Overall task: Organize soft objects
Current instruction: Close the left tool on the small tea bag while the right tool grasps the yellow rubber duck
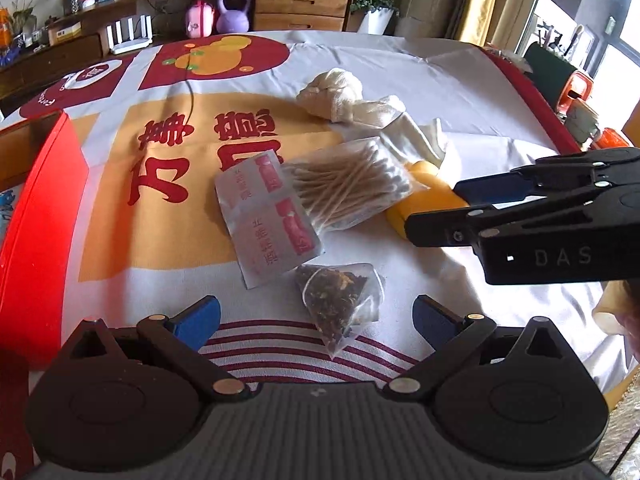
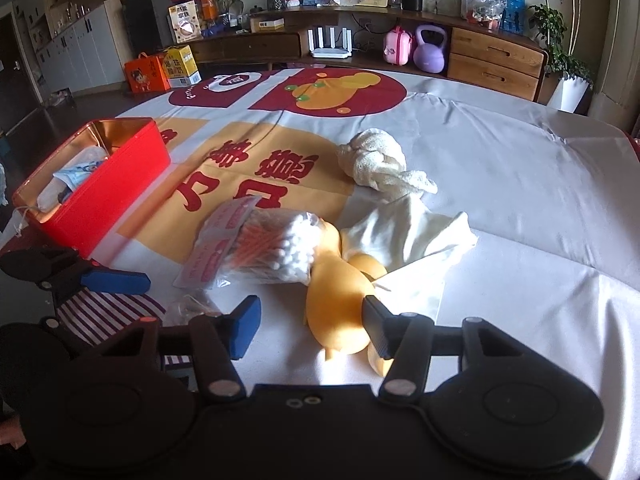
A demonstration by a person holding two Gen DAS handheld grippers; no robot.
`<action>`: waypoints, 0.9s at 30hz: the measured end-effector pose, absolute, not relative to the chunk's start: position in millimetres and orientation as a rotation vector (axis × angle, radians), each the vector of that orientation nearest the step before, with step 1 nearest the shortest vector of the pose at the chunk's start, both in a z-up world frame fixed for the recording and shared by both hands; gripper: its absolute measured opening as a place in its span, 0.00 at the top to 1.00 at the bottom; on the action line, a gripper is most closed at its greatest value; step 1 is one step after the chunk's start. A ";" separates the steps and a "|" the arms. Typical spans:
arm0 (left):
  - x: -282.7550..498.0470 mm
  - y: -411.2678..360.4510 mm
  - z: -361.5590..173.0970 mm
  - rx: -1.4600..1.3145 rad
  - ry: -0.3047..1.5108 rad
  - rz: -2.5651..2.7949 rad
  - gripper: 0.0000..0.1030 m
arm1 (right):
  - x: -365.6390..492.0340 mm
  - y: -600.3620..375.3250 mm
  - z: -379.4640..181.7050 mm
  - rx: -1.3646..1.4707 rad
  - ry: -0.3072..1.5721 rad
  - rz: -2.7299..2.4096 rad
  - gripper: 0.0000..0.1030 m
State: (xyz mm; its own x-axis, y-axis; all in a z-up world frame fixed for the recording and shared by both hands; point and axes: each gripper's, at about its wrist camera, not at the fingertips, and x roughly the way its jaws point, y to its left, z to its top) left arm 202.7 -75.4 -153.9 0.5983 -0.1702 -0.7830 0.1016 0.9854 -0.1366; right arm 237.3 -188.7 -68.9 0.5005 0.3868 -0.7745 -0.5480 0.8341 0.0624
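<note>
L→R on my table: 1 red tin, 1 sachet, 1 cotton-swab bag, 1 tea bag, 1 knotted cloth, 1 yellow soft toy. L gripper angled down, jaws wide, empty, tea bag between. R gripper jaws partly closed astride toy, grip unclear.

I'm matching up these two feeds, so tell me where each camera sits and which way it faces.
Left wrist: on the left gripper, facing down across the table at the tea bag and swabs; the right gripper enters from the right.
Right wrist: on the right gripper, facing down at the yellow toy; the left gripper's finger shows at left.
Shared: swabs, toy, knotted cloth, red box.
</note>
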 end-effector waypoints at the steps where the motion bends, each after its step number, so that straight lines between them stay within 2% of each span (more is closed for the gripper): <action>1: 203.6 -75.7 -154.2 -0.077 0.915 -0.157 0.00 | 238.5 -188.8 -69.6 -0.199 0.883 0.565 0.46; 4: 204.4 -77.0 -154.7 -0.067 0.909 -0.156 0.01 | 241.0 -189.3 -71.7 -0.198 0.886 0.548 0.46; 7: 201.7 -81.0 -154.9 -0.028 0.900 -0.148 0.06 | 241.5 -190.9 -73.5 -0.202 0.886 0.534 0.49; 12: 196.7 -88.5 -151.7 0.015 0.888 -0.157 0.28 | 240.8 -193.0 -73.6 -0.195 0.880 0.518 0.60; 17: 195.0 -92.4 -148.4 0.020 0.886 -0.167 0.58 | 238.5 -192.8 -71.8 -0.209 0.864 0.497 0.76; 19: 195.2 -91.7 -147.5 0.009 0.887 -0.177 0.67 | 237.4 -193.5 -71.0 -0.207 0.855 0.491 0.81; 21: 194.4 -91.7 -146.4 0.010 0.885 -0.178 0.68 | 236.0 -194.2 -69.7 -0.202 0.844 0.488 0.84; 25: 191.2 -92.2 -140.9 0.022 0.872 -0.188 0.80 | 232.0 -196.6 -64.0 -0.180 0.829 0.475 0.88; 27: 189.5 -92.8 -137.3 0.032 0.865 -0.189 0.81 | 228.7 -198.1 -59.5 -0.164 0.824 0.472 0.89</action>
